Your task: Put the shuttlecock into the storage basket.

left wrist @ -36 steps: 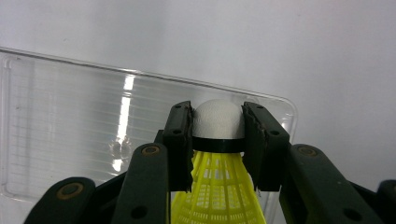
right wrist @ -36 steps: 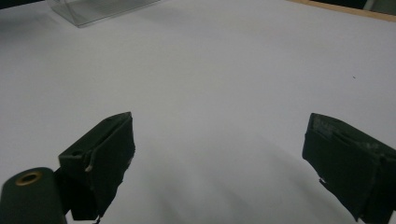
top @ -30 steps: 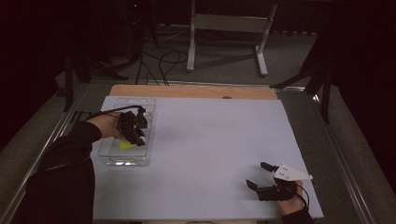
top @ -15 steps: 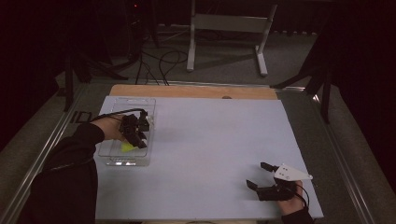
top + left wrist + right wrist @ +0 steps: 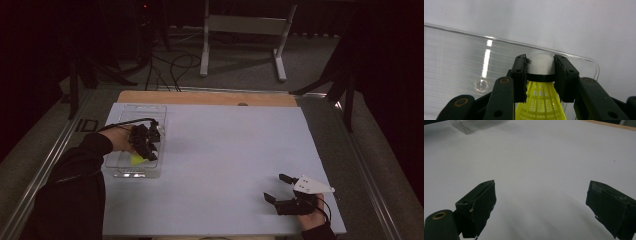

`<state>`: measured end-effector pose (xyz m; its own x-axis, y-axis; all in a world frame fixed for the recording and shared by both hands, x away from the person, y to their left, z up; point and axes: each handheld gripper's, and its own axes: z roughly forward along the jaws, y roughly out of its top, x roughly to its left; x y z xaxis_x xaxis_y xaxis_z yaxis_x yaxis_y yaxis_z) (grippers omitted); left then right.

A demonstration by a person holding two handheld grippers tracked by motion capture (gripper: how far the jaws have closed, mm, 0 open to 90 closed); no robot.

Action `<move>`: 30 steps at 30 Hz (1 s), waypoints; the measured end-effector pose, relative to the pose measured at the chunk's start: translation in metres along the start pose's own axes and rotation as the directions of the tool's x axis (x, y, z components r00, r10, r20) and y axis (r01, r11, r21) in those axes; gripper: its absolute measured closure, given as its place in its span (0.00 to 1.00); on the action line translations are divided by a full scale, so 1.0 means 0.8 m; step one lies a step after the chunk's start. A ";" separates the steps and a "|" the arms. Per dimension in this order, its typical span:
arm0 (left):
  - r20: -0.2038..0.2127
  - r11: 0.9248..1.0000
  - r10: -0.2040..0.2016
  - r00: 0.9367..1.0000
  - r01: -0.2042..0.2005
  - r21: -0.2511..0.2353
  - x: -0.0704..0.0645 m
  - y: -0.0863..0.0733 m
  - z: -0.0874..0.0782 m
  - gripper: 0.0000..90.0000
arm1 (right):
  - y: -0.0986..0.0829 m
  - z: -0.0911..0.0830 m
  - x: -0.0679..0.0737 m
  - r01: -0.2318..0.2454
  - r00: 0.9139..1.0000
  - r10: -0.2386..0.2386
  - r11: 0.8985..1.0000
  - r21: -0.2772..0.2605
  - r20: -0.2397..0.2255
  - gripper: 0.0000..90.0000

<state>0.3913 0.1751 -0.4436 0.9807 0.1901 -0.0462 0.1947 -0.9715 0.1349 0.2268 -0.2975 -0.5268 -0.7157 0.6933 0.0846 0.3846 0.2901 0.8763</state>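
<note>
Dim room, white-topped bench (image 5: pixel 225 150) | my left tongs (image 5: pixel 540 72) pinch the yellow shuttlecock (image 5: pixel 541 100) by its white cork head, over the clear plastic tray (image 5: pixel 150 112) at the bench's left side | my right tongs (image 5: pixel 541 207) spread wide, holding nothing, low over bare bench near the right front corner

A dim lab: white-topped table (image 5: pixel 225 165), floor cables (image 5: pixel 167 65), metal stand (image 5: pixel 245 30).

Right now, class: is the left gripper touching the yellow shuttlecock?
Touching. The left gripper view shows the left gripper with both jaws pressed against the white cork head of the shuttlecock, no gap on either side.
</note>
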 end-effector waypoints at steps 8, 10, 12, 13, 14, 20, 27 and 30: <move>-0.006 0.998 -0.064 0.998 0.064 -0.007 0.004 -0.005 -0.007 0.36 | 0.000 0.000 0.000 -0.001 1.000 0.001 1.000 -0.001 0.000 0.10; -0.001 0.997 -0.080 0.997 0.080 -0.013 0.005 -0.006 -0.009 0.28 | 0.000 0.000 0.000 -0.001 1.000 0.001 1.000 0.000 0.001 0.10; 0.010 0.996 -0.092 0.996 0.092 -0.013 0.006 -0.005 -0.011 0.21 | 0.000 0.000 0.000 -0.001 1.000 0.001 1.000 -0.001 0.000 0.10; 0.019 0.996 -0.093 0.996 0.093 -0.013 0.006 -0.005 -0.012 0.20 | 0.000 0.000 0.000 -0.002 1.000 0.002 1.000 0.000 0.002 0.10; 0.024 0.995 -0.095 0.995 0.095 -0.011 0.006 -0.005 -0.013 0.17 | 0.000 0.000 0.000 -0.002 1.000 0.002 1.000 0.000 0.001 0.10; 0.043 0.991 -0.129 0.991 0.130 -0.030 0.008 0.001 -0.017 0.00 | 0.000 0.000 0.000 -0.002 1.000 0.002 1.000 0.000 -0.001 0.10; 0.074 0.986 -0.117 0.990 0.124 -0.110 0.001 0.011 -0.020 0.00 | 0.000 0.000 0.000 -0.004 1.000 0.004 1.000 -0.001 0.001 0.10; 0.068 0.985 -0.100 0.993 0.108 -0.136 -0.003 0.016 -0.021 0.00 | 0.000 0.000 0.000 -0.004 1.000 0.004 1.000 -0.001 0.000 0.10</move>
<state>0.3916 0.1645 -0.4253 0.9527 0.2761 -0.1270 0.3007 -0.9168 0.2628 0.2267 -0.2978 -0.5266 -0.7140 0.6946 0.0874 0.3865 0.2870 0.8765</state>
